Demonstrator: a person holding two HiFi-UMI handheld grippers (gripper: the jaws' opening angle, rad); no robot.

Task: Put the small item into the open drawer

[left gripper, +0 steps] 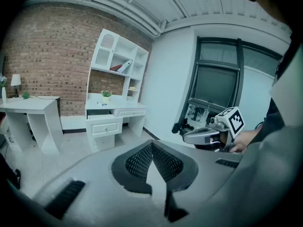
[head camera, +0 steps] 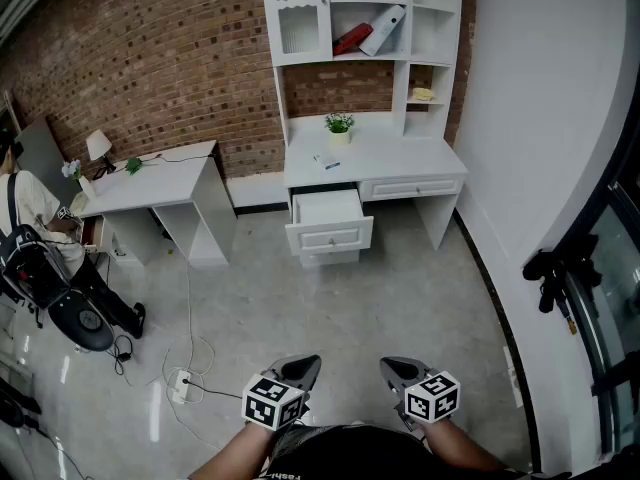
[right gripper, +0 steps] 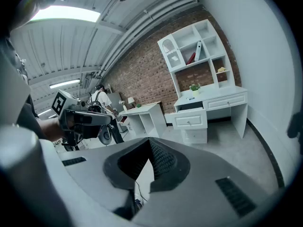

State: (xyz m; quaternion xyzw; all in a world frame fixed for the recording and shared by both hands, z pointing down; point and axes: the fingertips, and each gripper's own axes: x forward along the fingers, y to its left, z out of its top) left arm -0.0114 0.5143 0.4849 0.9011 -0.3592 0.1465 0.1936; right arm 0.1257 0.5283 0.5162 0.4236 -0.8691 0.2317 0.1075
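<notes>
Across the room stands a white desk with a hutch (head camera: 375, 153). Its left drawer (head camera: 327, 208) is pulled open, and shows too in the left gripper view (left gripper: 105, 126) and the right gripper view (right gripper: 190, 119). A small blue-and-white item (head camera: 326, 161) lies on the desk top behind the drawer, next to a potted plant (head camera: 340, 124). My left gripper (head camera: 308, 364) and right gripper (head camera: 390, 366) are held low over the floor, far from the desk. Each has its jaws shut tip to tip, with nothing between them (left gripper: 152, 144) (right gripper: 150, 141).
A second white desk (head camera: 150, 183) with a lamp (head camera: 98, 146) stands at the left, with a seated person (head camera: 35, 233) beside it. A power strip and cables (head camera: 182, 383) lie on the floor ahead left. Black equipment (head camera: 555, 268) stands by the window at the right.
</notes>
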